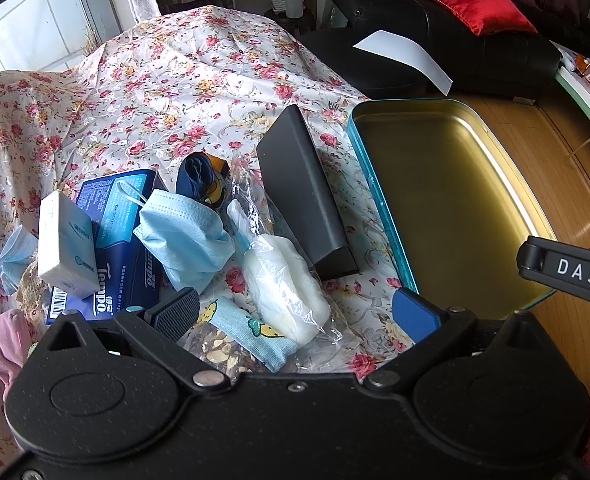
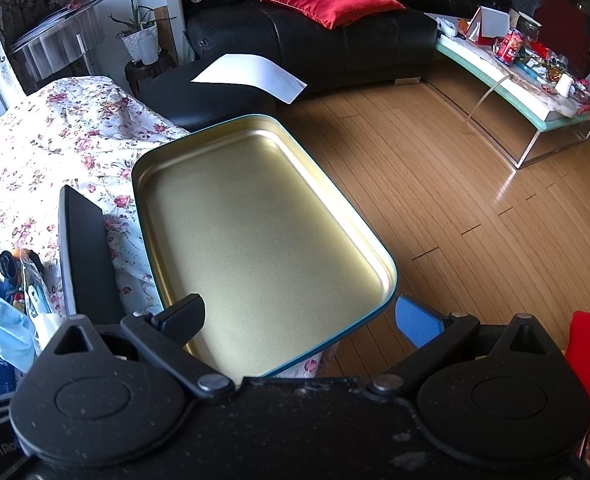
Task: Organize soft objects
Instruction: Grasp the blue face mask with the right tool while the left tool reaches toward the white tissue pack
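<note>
Our left gripper (image 1: 295,312) hangs jaws apart over the bagged white puff (image 1: 283,276) and sock (image 1: 251,330); our right gripper (image 2: 299,320), jaws apart, hovers over the tin tray (image 2: 391,280).

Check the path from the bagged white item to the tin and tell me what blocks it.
The dark grey box lies on the floral cloth between the bagged white item and the tin. A straight slide would meet it; lifting over looks clear. The tin holds nothing visible. The open left gripper hovers nearby.

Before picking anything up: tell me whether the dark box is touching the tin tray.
Apart. The left wrist view shows a strip of floral cloth between the dark box and the tin tray along their whole length.
</note>
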Tool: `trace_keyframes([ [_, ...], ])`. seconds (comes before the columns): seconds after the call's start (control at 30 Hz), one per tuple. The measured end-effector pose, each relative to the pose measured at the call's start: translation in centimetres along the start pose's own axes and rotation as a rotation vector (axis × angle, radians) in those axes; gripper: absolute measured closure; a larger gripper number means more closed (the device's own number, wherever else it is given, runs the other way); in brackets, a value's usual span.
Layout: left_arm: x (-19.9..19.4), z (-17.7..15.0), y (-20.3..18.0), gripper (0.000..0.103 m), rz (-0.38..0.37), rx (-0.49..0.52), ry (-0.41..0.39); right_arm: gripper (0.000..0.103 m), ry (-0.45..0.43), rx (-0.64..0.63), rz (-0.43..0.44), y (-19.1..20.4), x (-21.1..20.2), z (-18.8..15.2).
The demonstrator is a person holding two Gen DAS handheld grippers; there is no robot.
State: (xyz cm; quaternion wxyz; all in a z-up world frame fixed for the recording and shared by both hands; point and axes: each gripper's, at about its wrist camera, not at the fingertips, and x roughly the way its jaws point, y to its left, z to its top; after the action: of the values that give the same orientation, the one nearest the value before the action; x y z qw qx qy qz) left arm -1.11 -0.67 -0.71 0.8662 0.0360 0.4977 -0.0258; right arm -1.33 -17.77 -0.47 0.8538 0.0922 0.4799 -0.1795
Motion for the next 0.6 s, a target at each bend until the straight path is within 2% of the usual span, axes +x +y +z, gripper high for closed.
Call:
trace_keyframes([
  [0.2, -0.7, -0.1, 0.3, 0.004, 0.013, 0.008, -0.021, 0.001, 0.004, 0.012, 0.000, -0.1, 0.2, 0.1],
  [0.37, -0.6, -0.9, 0.8, 0.004, 0.027, 0.030, 0.015, 0.001, -0.016, 0.019, 0.009, -0.2, -0.1, -0.1],
  [0.6, -1.6, -2.8, 4.0, 0.004, 0.007, -0.004, 0.018, 0.001, -0.053, 0.024, 0.030, -0.4, -1.0, -0.5],
])
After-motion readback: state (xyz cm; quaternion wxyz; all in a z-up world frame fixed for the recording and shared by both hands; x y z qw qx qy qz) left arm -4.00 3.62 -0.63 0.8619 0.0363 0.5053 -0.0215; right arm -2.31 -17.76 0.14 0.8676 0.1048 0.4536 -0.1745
